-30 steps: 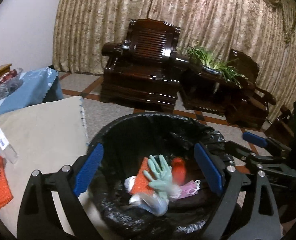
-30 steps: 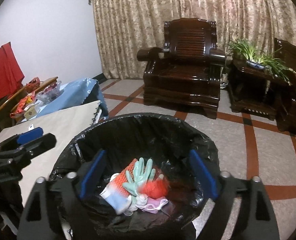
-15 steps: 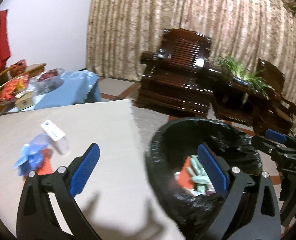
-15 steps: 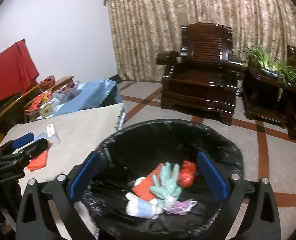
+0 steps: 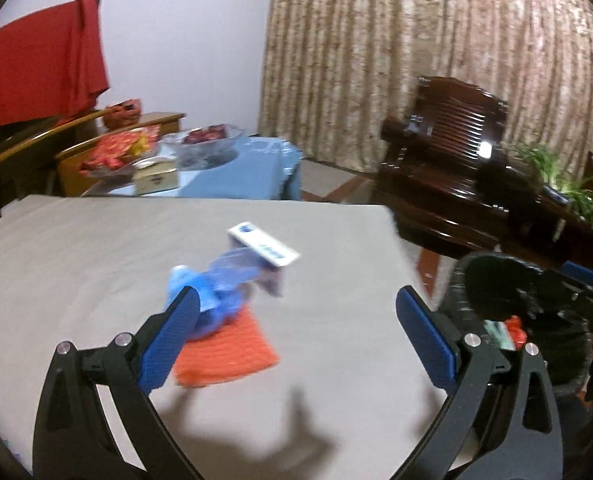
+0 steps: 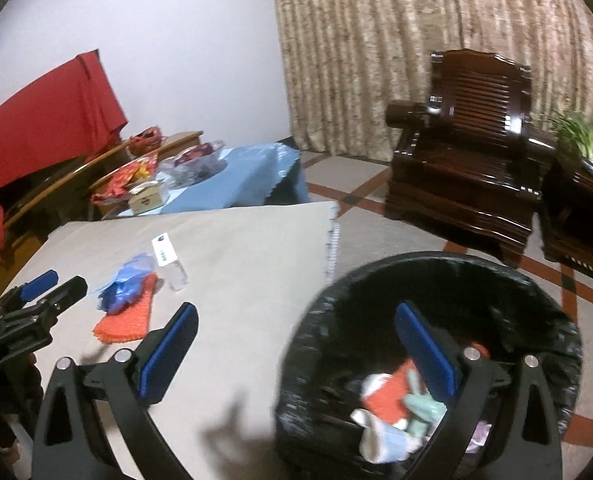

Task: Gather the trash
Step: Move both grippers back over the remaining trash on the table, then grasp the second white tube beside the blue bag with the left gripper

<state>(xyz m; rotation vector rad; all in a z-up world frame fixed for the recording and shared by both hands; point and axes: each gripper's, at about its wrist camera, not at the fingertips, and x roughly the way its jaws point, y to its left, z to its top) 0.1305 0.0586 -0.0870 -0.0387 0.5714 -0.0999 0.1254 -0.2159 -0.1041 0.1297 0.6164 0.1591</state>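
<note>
Left wrist view shows the left gripper point(image 5: 296, 334) wide open and empty over the beige table point(image 5: 96, 248), its jaws having just been opening. A blue bag point(image 5: 216, 292), orange cloth point(image 5: 232, 354) and small bottle point(image 5: 262, 260) lie ahead. The right gripper point(image 6: 296, 350) is wide open and empty by the black bin point(image 6: 536, 292) with trash inside

**Both grippers open, nothing held**

Left gripper point(image 5: 296, 344) — jaws spread wide after a slight further opening, nothing between the pads, angled downward above the table point(image 5: 96, 248). Right gripper point(image 6: 296, 354) — jaws equally wide, nothing gripped, angled downward, one finger over the table's edge, the other beyond it.
</note>
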